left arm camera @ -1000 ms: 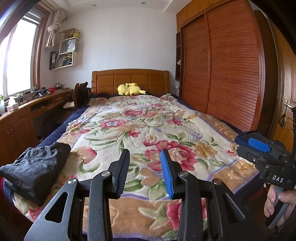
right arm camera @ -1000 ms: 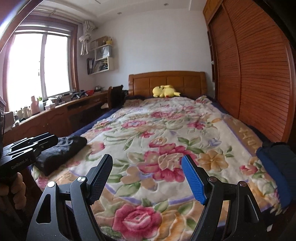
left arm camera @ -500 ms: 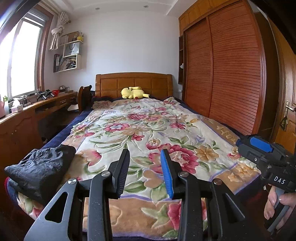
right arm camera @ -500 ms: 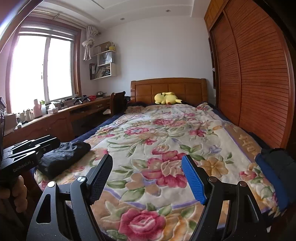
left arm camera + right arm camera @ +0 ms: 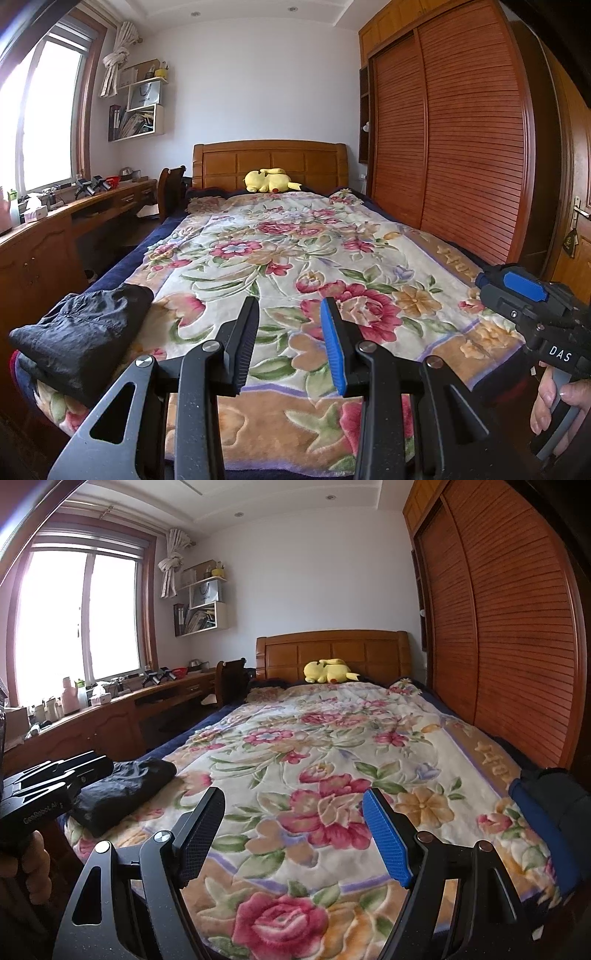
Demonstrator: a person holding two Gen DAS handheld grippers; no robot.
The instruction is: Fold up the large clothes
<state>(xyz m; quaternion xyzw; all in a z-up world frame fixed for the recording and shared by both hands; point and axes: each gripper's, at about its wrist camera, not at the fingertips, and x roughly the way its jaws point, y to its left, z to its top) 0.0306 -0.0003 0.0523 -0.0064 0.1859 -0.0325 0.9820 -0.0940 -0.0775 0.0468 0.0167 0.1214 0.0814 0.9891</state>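
Both my grippers, left gripper (image 5: 290, 343) and right gripper (image 5: 293, 834), empty, jaws apart. Black folded garment (image 5: 83, 332) lower left looks thin, limp, slippery; I'd pinch at a hem corner.

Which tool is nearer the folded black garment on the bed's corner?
Left. The left tool hovers just right of the black garment; the right tool is farther right, near the bed's opposite edge.
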